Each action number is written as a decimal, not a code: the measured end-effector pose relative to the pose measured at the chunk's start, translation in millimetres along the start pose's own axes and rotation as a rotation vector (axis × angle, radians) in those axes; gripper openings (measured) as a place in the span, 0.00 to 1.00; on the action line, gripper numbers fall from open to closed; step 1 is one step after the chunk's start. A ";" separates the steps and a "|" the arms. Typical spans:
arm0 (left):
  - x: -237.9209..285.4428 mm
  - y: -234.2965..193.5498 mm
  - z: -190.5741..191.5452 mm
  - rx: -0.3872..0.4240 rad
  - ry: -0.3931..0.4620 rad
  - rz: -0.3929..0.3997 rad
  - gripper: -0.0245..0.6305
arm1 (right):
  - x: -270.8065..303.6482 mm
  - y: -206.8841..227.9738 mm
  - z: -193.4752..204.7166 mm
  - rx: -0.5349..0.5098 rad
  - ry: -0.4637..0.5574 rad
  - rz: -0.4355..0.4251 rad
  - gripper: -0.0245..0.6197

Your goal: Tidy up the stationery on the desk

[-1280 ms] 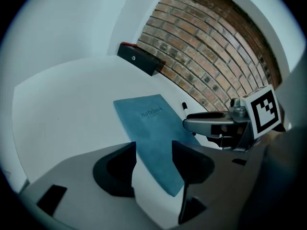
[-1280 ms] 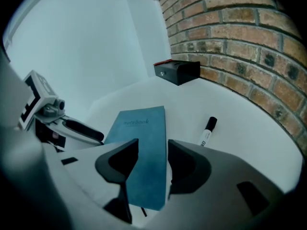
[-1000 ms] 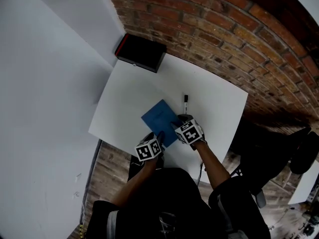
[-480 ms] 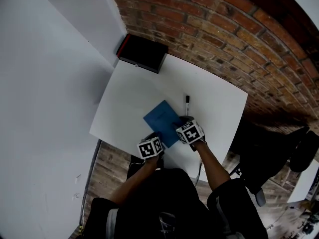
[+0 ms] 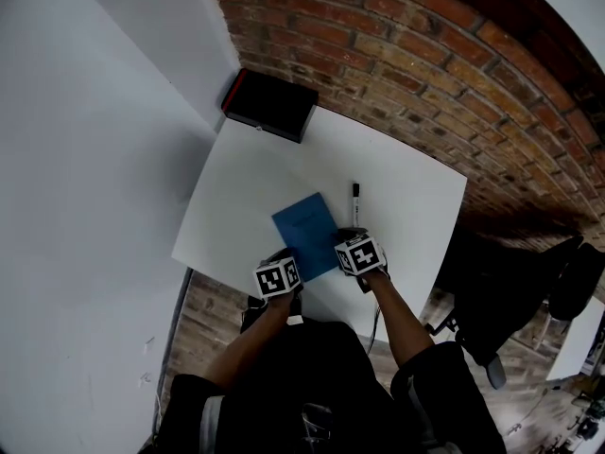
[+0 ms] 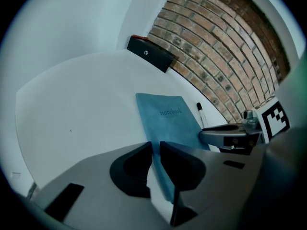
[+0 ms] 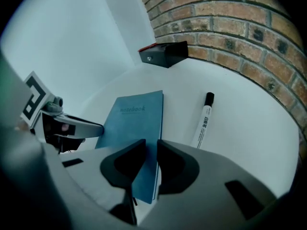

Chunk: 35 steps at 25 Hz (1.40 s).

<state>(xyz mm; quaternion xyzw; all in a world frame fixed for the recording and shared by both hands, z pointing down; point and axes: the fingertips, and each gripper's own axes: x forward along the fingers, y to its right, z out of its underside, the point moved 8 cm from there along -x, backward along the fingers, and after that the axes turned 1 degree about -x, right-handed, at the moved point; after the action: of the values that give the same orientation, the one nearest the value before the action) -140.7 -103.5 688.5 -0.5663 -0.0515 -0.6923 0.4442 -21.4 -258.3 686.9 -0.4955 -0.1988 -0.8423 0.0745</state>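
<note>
On the desk (image 5: 244,189), left claw (image 6: 154,148) and right claw (image 7: 151,150) pinch notebook (image 5: 306,234).

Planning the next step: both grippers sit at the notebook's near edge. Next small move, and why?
Probably lift the notebook slightly, both together. The left gripper and right gripper each look shut on its near edge; it lies on the desk, with the marker apart beside it.
</note>
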 end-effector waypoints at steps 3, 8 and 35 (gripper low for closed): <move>-2.8 -3.1 -3.2 0.021 -0.005 0.006 0.13 | -1.5 -3.0 0.6 0.031 0.004 0.009 0.15; -7.5 -11.0 -12.3 0.085 -0.005 0.003 0.12 | -4.1 -11.8 0.5 0.093 0.029 0.020 0.13; -20.2 -86.8 -87.8 0.360 -0.105 0.096 0.10 | 23.1 -95.8 -8.0 0.553 0.173 0.014 0.11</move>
<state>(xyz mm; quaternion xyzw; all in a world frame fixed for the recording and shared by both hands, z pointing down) -264.7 -90.7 678.3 -0.5149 -0.1704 -0.6196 0.5674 -70.2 -172.7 678.4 -0.3841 -0.4105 -0.7946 0.2293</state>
